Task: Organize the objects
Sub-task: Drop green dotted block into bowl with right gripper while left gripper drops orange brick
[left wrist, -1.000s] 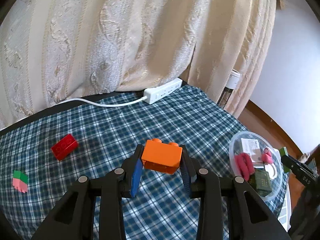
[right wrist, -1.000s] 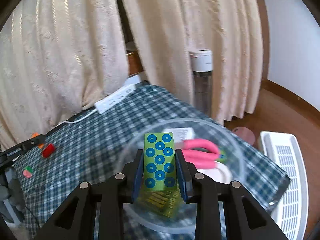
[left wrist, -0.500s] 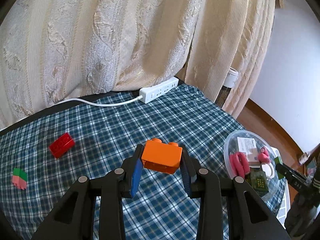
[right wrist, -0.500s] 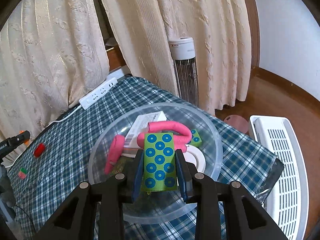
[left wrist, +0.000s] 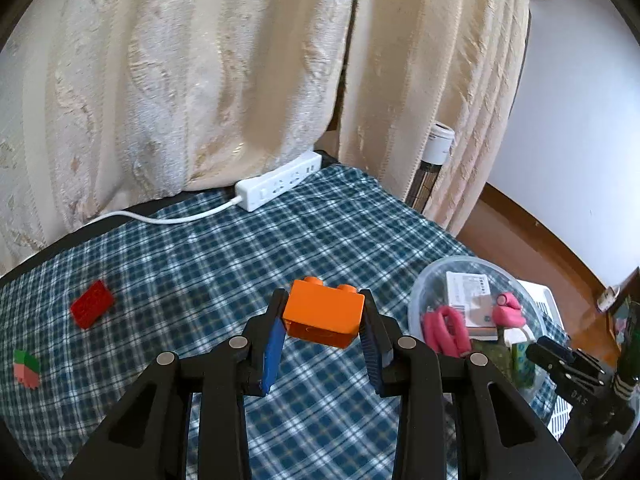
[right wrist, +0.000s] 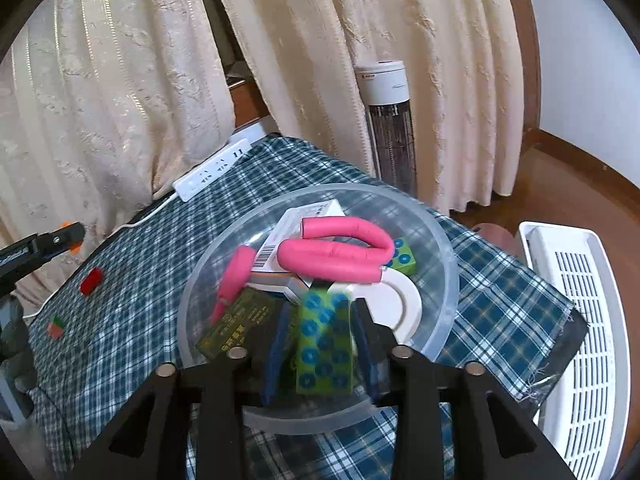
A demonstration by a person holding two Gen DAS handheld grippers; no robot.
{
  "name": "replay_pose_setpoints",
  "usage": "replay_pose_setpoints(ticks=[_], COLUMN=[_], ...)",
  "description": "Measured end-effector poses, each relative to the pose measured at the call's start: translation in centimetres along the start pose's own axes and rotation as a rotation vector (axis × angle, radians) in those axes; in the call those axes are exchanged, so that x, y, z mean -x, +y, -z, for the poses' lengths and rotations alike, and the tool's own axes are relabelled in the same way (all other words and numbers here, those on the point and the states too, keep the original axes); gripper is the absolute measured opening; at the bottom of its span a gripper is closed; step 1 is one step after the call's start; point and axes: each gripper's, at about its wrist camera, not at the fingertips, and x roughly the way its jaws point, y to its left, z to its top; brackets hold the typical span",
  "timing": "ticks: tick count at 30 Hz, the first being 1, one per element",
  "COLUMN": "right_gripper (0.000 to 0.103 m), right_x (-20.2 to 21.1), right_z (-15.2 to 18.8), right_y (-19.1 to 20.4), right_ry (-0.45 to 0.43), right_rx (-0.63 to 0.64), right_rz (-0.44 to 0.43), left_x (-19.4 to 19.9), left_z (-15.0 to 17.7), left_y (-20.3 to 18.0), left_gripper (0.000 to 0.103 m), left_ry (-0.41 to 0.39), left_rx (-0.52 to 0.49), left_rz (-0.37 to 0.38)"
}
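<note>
Left gripper (left wrist: 322,334) clamps an orange brick (left wrist: 323,317); right gripper (right wrist: 320,344) looks released around a blurred green dotted block (right wrist: 323,350); the bowl (right wrist: 448,280) box label is unreadable

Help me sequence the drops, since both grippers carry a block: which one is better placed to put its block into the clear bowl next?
Right. The right gripper already hangs over the clear bowl with the green dotted block between its fingers. The left gripper, holding the orange block, is over the checked cloth, beside the bowl.
</note>
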Motion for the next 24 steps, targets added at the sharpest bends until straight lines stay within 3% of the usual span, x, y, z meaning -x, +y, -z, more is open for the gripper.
replay_pose_setpoints(ticks=[10,24], right_gripper=[0.046,0.046], right_x=[1.4,1.8], right_z=[-0.6,-1.9], right_y=[-1.3,-3.5], right_ry=[-0.071,-0.135], right_rx=[-0.005,-0.033], right_rz=[-0.009,0.001], left_x=[-2.7,-6.5], left_z=[-0.5,-1.0], left_y=[-4.4,-10.9], left_gripper=[0.036,0.036], left_ry=[0.038,0.086], left_rx=[-0.044,-0.129], left_rz=[0.034,0.141])
